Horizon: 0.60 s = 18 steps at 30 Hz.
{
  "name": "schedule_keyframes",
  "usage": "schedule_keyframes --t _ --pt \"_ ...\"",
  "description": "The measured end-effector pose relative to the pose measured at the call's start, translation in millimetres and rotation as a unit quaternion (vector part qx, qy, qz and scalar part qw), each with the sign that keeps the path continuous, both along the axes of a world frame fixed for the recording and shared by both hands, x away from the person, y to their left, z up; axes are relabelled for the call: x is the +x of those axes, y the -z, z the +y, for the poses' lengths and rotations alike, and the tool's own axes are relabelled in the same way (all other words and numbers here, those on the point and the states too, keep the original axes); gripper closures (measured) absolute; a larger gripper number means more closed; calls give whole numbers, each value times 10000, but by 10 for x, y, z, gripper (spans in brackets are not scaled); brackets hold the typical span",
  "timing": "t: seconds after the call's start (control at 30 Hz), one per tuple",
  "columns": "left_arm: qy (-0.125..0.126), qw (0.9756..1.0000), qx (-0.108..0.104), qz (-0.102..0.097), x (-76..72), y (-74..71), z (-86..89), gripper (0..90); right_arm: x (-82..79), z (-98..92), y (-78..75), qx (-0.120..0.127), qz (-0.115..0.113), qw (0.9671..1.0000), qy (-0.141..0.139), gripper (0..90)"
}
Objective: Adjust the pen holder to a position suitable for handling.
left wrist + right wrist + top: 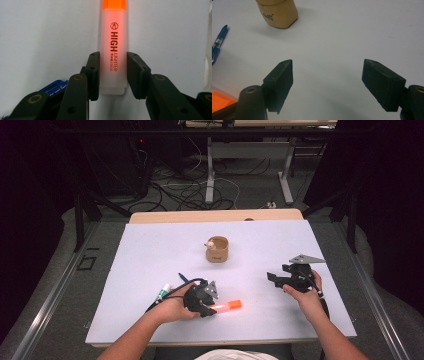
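An orange highlighter (229,306) lies on the white table (150,250) near the front edge, its orange cap pointing right. My left gripper (212,306) is shut on its translucent tail end. In the left gripper view the two black pads (93,75) press the sides of the highlighter (113,45), which still rests on the table. My right gripper (274,279) is held at the right of the table, open, with nothing between its jaws (328,75).
A small wooden cup (217,249) (277,12) stands mid-table with a small figure at its rim. A blue pen (183,278) (218,41) and a green-and-white marker (163,292) lie left of my left hand. Cables and desk legs are on the floor beyond the table.
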<state>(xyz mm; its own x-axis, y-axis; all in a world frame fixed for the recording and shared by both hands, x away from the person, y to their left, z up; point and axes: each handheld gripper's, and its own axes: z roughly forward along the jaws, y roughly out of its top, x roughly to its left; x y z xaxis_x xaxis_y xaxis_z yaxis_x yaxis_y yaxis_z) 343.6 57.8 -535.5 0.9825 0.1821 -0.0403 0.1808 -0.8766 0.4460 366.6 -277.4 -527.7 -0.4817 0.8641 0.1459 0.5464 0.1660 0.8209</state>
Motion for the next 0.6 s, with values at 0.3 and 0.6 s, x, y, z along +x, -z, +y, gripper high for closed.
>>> schedule_keyframes --t 0.3,0.6 --pt "31 10000 1 0 3 0 -3 657 3 -6 5 -6 13 10000 21 246" --pt "93 9999 -63 -26 7 7 12 659 2 -6 5 -4 16 10000 16 245"
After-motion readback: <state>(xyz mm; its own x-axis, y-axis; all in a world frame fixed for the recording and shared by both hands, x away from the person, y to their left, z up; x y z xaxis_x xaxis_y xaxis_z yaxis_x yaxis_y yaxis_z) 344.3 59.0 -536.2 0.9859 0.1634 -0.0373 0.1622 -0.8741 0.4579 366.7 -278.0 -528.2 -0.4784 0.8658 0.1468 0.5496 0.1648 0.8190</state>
